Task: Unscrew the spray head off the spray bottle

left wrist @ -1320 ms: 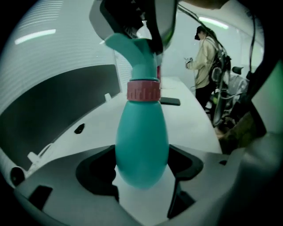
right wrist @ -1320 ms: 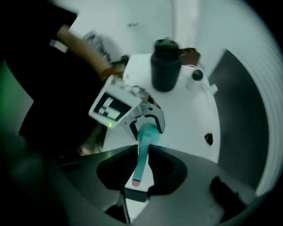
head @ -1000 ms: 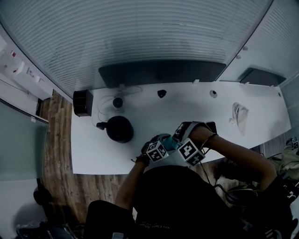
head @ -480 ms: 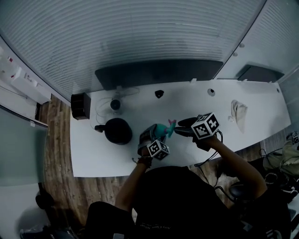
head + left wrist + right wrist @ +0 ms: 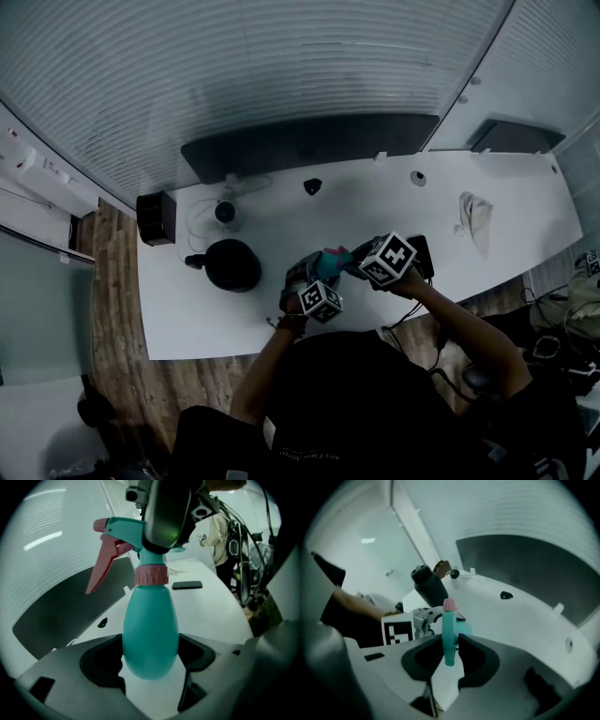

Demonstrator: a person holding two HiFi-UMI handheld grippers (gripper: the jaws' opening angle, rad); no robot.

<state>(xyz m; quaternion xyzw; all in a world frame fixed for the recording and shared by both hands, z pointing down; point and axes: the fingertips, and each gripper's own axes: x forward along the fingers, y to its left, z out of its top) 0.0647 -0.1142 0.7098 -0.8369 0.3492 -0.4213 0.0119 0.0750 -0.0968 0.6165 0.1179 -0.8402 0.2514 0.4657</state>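
You are at the twisting step. Your left tongs [image 5: 151, 663] clamp the belly of the spray bottle [image 5: 150, 620], which is held in the air over the table [image 5: 187, 319] near its front edge. Your right tongs [image 5: 450, 652] are closing on the teal spray head [image 5: 449, 630], which sits between the jaws with the pads against both its sides. The pink collar [image 5: 151, 575] looks seated on the neck, so the head is not yet off. Next, I judge, you need 1 firm turn about the bottle's axis, with the left grip fixed, and then a regrip.
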